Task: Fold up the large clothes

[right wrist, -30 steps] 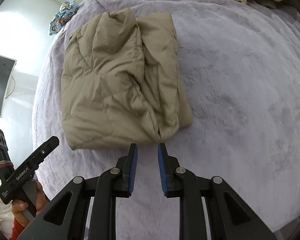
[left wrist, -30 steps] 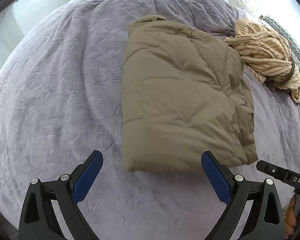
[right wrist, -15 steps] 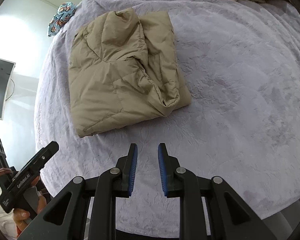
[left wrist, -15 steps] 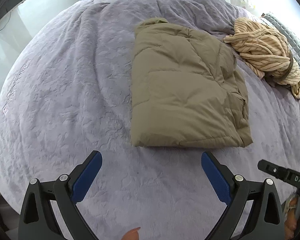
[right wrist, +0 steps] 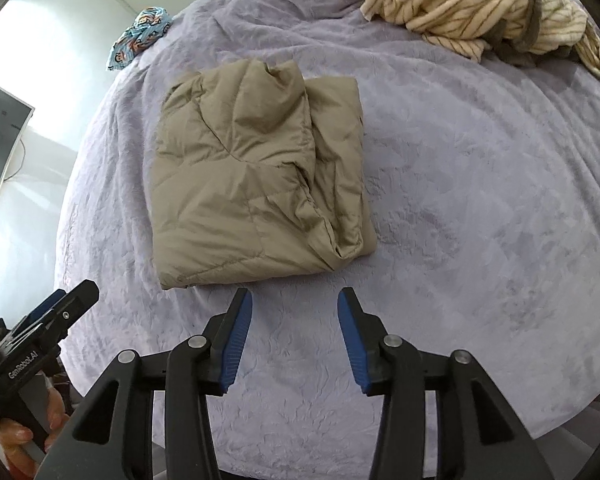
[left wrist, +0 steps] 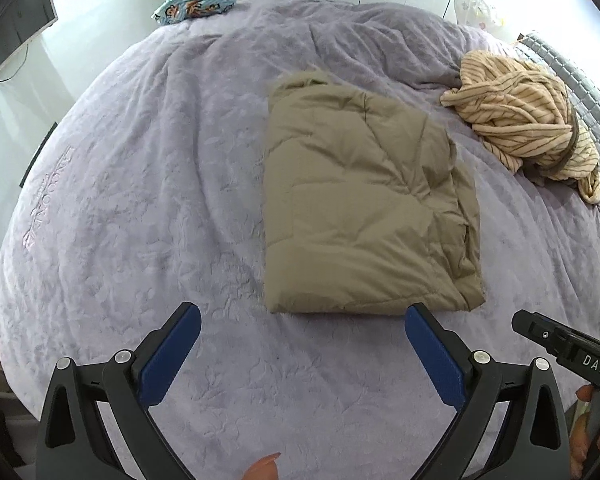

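A khaki padded jacket [left wrist: 364, 208] lies folded into a compact rectangle on the lilac bedspread [left wrist: 140, 200]; it also shows in the right wrist view [right wrist: 256, 176]. My left gripper [left wrist: 302, 340] is wide open and empty, held above the bedspread just short of the jacket's near edge. My right gripper [right wrist: 294, 328] is open and empty, also above the bedspread just short of the jacket's near edge. Neither touches the jacket.
A crumpled cream striped garment [left wrist: 528, 120] lies at the right of the jacket, also in the right wrist view [right wrist: 488, 4]. A blue patterned cloth [left wrist: 196, 0] lies at the bed's far edge. A monitor [right wrist: 0, 152] stands left of the bed. White cabinets are behind.
Both grippers have pulled back from the jacket toward the bed's near edge. My right gripper has opened from nearly shut. The jacket has not moved.
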Tool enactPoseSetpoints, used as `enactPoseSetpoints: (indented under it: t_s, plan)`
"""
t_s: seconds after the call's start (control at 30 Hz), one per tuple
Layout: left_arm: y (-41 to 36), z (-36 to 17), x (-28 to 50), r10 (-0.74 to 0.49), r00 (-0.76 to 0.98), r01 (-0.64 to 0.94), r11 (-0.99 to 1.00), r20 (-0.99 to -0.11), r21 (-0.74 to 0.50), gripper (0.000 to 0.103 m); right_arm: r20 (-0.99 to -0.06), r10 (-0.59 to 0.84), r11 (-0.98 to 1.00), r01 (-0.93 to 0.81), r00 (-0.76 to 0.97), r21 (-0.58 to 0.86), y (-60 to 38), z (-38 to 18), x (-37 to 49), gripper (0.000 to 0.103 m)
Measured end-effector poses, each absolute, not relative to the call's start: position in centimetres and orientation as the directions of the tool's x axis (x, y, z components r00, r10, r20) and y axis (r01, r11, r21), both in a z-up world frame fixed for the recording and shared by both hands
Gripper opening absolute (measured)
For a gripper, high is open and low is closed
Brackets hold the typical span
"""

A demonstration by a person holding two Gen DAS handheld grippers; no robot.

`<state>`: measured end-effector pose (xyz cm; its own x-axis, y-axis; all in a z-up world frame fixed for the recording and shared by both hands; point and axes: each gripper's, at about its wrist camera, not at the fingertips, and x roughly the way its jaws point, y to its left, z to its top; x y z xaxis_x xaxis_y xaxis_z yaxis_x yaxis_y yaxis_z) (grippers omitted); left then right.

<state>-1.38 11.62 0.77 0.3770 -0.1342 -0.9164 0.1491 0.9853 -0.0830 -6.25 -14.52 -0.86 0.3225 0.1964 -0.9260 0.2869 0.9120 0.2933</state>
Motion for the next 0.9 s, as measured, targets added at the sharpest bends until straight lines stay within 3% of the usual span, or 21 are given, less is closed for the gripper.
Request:
enactPoseSetpoints:
  t_s: [0.33, 0.53, 0.63, 0.73, 0.9]
  plan:
    - [11.4, 3.7, -1.7, -0.109, 0.445, 0.165, 0.986, -0.889, -0.038, 0.102, -0.918, 0.146, 0.932, 0.259, 0.370, 0.253, -14.1, 2.4, -5.3, 0.055]
    - [11.3, 6.3, -1.3, -0.144, 0.475, 0.162, 0.984, -0.868, -0.075, 0.102, -0.893, 0.048, 0.950, 0.255, 0.447, 0.179, -13.7, 5.7, -4.7, 0.081]
    - [11.1, 7.4, -1.2, -0.118, 0.510, 0.152, 0.987, -0.852, -0.046, 0.102, -0.877, 0.009, 0.955, 0.256, 0.481, 0.150, -13.5, 7.1, -4.5, 0.082]
    - [11.0, 8.3, -1.0, -0.108, 0.530, 0.151, 0.988, -0.841, -0.032, 0.102, -0.860, -0.010, 0.956, 0.259, 0.510, 0.142, -13.5, 8.2, -4.3, 0.093]
    - [11.2, 9.0, -0.7, -0.094, 0.547, 0.132, 0.991, -0.832, -0.026, 0.102, -0.844, -0.050, 0.954, 0.276, 0.534, 0.117, -13.6, 9.1, -4.3, 0.093]
